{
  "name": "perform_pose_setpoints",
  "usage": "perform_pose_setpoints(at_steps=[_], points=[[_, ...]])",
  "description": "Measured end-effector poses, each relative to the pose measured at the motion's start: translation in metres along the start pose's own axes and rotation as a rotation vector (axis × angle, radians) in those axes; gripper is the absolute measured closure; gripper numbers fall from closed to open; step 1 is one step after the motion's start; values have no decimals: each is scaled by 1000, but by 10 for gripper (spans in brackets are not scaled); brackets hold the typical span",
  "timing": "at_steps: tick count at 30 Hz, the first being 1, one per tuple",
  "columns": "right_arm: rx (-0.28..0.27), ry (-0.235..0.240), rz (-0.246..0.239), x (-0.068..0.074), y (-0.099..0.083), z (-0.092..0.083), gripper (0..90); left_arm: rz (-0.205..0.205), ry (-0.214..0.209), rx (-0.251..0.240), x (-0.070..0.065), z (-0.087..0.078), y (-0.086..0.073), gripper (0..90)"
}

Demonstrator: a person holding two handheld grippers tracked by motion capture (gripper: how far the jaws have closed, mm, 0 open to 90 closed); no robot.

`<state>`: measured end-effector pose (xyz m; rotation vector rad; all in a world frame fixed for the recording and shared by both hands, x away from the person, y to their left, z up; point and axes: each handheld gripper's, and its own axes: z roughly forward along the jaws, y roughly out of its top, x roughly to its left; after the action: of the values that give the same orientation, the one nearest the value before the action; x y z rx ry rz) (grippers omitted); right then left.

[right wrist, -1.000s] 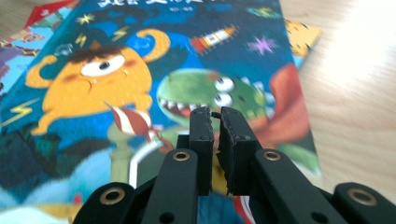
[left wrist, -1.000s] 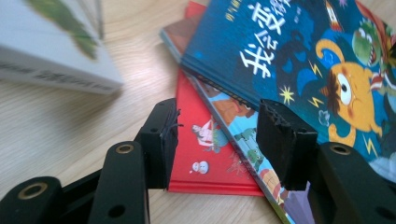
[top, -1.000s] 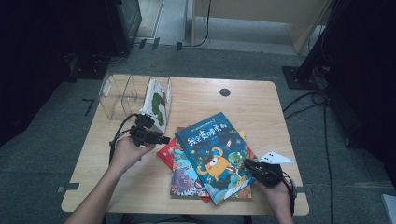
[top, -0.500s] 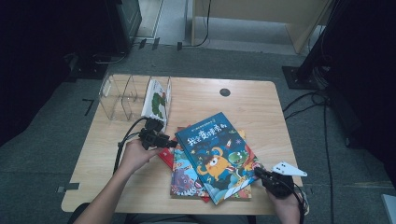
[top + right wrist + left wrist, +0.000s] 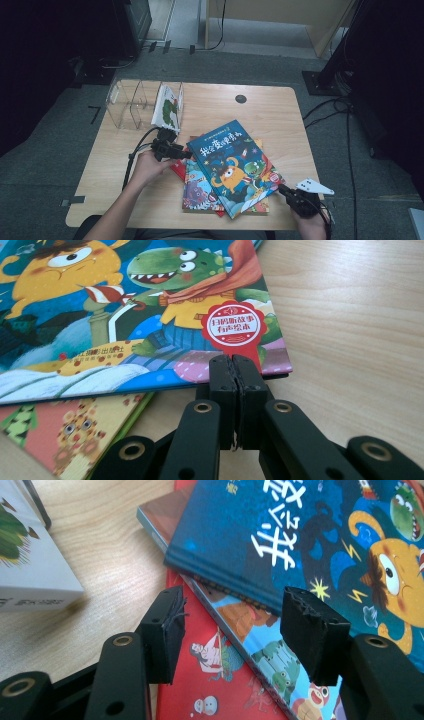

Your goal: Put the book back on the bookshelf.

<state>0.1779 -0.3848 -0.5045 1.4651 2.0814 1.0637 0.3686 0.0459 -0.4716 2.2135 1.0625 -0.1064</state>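
right gripper (image 5: pixel 281 188): nearest the table's front edge, at the stack's right corner. Jaws clenched pad to pad, nothing between them, just finished closing. In the right gripper view (image 5: pixel 233 371) tips sit against the low corner of the top book's edge, by the red round seal on its cover.
right hand (image 5: pixel 312 222): at the table's front right edge, grey three-cornered plate on top of the gripper.
left hand (image 5: pixel 149 166): on the left side of the stack, forearm coming in from the bottom.
left gripper (image 5: pixel 186 155): points right, at the left edge of the stack. Jaws released, have just been opening. In the left gripper view (image 5: pixel 245 625) pads spread apart over the stack's edge, not pressing on anything.
blue hardcover picture book with orange monster (image 5: pixel 234 166): top of the stack, centre-front of the table, lying flat and skewed. In the left gripper view (image 5: pixel 280 535) its corner overhangs the books below.
thin colourful picture book (image 5: pixel 197 187): directly under the blue one, sticking out at lower left.
red-cover book (image 5: pixel 210 680): lowest in view, under the left gripper's pads, flat on the table.
light wooden table (image 5: pixel 260 110): bare behind the stack.
white book with green drawing (image 5: pixel 167 106): upright in the rack's right slot, behind the left gripper.
clear plastic divider rack (image 5: pixel 127 102): far left of the table.
round black grommet (image 5: pixel 241 98): in the tabletop near the far edge.
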Motion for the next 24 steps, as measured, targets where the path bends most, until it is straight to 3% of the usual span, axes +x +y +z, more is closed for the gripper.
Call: perform_pose_setpoints(at_steps=[5,8,14,15,17,24], points=[[-5,-10,-2,-4,5,6,888,-5,10,-15,0,4,1,418],[-5,-11,-1,-9,9,11,888,5,38,-9,1,8,1,407],[-15,10,19,-20,15,21,880,-17,30,-37,5,7,2,405],[-13,8,16,-21,16,21,876,-9,64,-35,6,6,1,406],[-9,9,12,-22,18,23,876,-5,68,-30,8,6,1,405],[-5,12,7,-27,25,30,879,-26,36,-9,12,13,-2,398]])
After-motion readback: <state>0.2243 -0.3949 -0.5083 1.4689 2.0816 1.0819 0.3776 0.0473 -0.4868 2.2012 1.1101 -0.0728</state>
